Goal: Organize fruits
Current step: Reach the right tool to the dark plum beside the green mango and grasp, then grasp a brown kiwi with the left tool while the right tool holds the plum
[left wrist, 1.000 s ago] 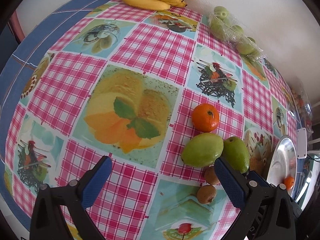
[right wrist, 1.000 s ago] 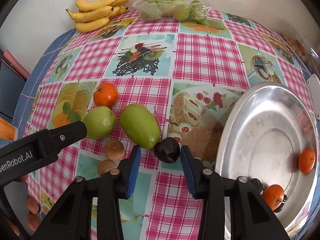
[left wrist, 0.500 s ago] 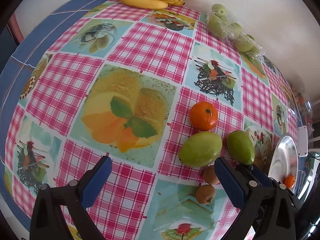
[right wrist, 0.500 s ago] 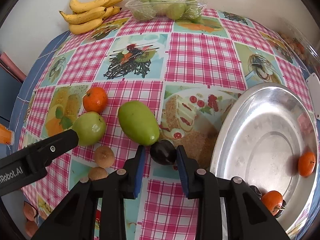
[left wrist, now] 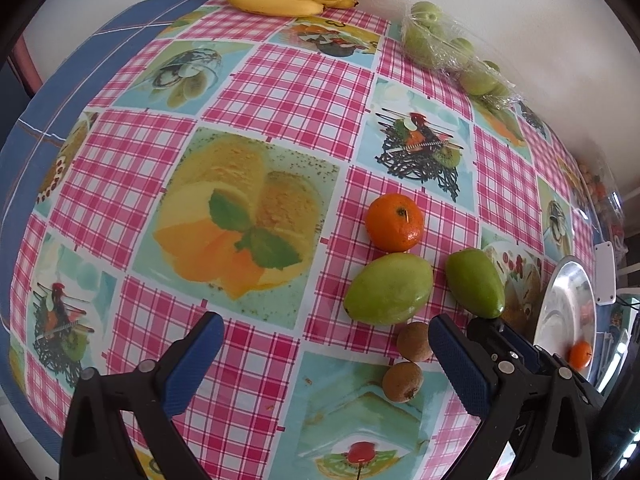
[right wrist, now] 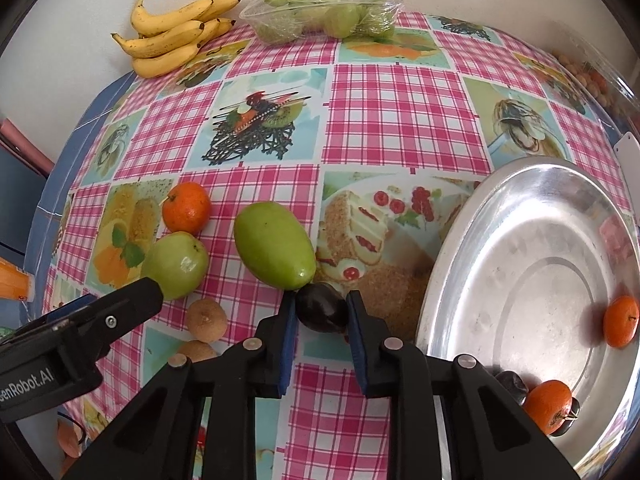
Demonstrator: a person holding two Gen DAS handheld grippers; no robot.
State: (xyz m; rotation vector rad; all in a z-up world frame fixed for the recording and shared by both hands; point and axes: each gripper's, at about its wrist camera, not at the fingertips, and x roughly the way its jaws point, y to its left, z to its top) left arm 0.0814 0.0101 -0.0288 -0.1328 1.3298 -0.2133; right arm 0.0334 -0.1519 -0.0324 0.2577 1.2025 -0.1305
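Observation:
My right gripper point(right wrist: 321, 314) is shut on a dark purple plum point(right wrist: 322, 307) that rests on the tablecloth beside a long green mango point(right wrist: 274, 251). A silver tray point(right wrist: 472, 280) lies to the right and holds two tangerines point(right wrist: 620, 320) and dark plums point(right wrist: 510, 385). A rounder green mango point(right wrist: 176, 265), a tangerine point(right wrist: 186, 207) and two brown kiwis point(right wrist: 207, 319) lie to the left. My left gripper point(left wrist: 320, 364) is open and empty above the cloth, left of the kiwis point(left wrist: 414, 341), the mangoes point(left wrist: 389, 289) and the tangerine point(left wrist: 394, 222).
Bananas point(right wrist: 176, 36) and a clear tray of small green fruits point(right wrist: 320, 16) stand at the back by the wall. A clear box of small fruits point(right wrist: 592, 76) sits at the far right edge. The left gripper's arm point(right wrist: 76, 340) lies low on the left.
My right gripper has moved forward around the plum and closed on it. The left gripper has drifted slightly; it stays open.

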